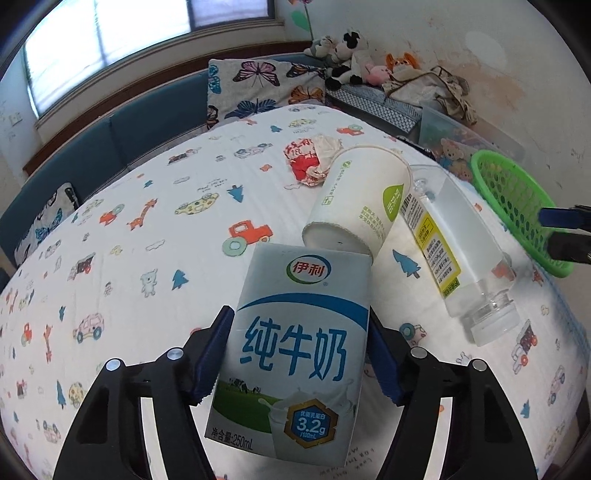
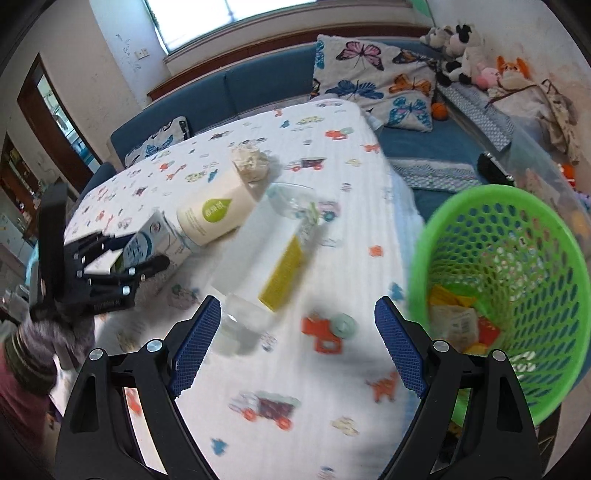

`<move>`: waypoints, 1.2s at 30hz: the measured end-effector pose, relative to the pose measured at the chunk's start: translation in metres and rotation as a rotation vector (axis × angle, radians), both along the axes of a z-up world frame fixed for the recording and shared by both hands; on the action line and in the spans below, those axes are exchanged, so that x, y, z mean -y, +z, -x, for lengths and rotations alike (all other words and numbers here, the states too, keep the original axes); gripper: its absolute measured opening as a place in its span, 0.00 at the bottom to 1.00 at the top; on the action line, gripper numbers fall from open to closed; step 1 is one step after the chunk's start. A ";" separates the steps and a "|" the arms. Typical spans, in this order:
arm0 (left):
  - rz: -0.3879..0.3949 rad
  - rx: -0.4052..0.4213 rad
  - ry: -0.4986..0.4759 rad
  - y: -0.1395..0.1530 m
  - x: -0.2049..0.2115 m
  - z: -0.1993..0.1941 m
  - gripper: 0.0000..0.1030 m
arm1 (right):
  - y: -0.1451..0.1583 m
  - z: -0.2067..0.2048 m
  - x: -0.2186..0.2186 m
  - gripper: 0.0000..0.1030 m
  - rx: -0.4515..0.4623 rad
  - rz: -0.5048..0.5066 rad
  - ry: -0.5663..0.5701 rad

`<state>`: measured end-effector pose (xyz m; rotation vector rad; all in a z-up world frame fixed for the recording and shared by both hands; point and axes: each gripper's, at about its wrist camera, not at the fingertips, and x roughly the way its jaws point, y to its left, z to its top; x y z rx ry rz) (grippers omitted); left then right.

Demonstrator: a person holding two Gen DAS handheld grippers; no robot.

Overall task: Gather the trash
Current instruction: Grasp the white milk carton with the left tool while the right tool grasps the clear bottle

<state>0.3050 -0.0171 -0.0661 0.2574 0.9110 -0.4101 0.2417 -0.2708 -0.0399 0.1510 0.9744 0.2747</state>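
1. Left tongs (image 1: pixel 301 350) clamped on the sides of a milk carton (image 1: pixel 295 354).
2. Just beyond the carton: tipped paper cup (image 1: pixel 360 201), crumpled wrapper (image 1: pixel 308 162) behind, clear plastic bottle (image 1: pixel 456 243) lying to the right.
3. Right tongs (image 2: pixel 297 349) wide, holding nothing; green basket (image 2: pixel 509 291) with scraps just right.
4. Underneath, cartoon-print cloth (image 2: pixel 325 421); blue sofa (image 2: pixel 258 88) and window (image 1: pixel 110 33) beyond.

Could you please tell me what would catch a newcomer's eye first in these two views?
The blue-and-white milk carton fills the left wrist view, between the left gripper fingers. Behind it lie a paper cup and clear bottle. At the table's right edge, a bright green basket holds wrappers.
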 end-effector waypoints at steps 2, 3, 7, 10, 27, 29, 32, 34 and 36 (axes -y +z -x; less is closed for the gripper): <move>-0.001 0.012 0.008 0.002 -0.003 0.005 0.64 | 0.001 -0.010 -0.007 0.83 -0.019 -0.015 -0.002; -0.007 0.014 0.012 0.003 -0.005 0.005 0.64 | 0.002 -0.017 -0.011 0.83 -0.033 -0.027 -0.006; 0.000 0.007 0.027 0.006 -0.013 0.012 0.64 | 0.000 -0.038 -0.021 0.81 -0.088 -0.068 -0.026; 0.010 0.003 0.029 0.008 -0.019 0.018 0.64 | -0.005 -0.053 -0.030 0.78 -0.131 -0.084 -0.039; 0.003 -0.030 0.027 -0.002 -0.034 0.036 0.64 | -0.044 -0.094 -0.056 0.70 -0.295 0.037 -0.136; 0.000 -0.035 0.024 -0.005 -0.032 0.036 0.64 | -0.047 -0.097 -0.058 0.69 -0.301 0.050 -0.142; -0.006 -0.042 0.023 -0.008 -0.030 0.035 0.65 | -0.050 -0.101 -0.061 0.68 -0.303 0.071 -0.150; -0.008 -0.043 0.026 -0.009 -0.028 0.034 0.65 | -0.050 -0.101 -0.063 0.66 -0.298 0.095 -0.148; -0.004 -0.046 0.030 -0.009 -0.028 0.033 0.65 | -0.050 -0.100 -0.064 0.62 -0.293 0.113 -0.147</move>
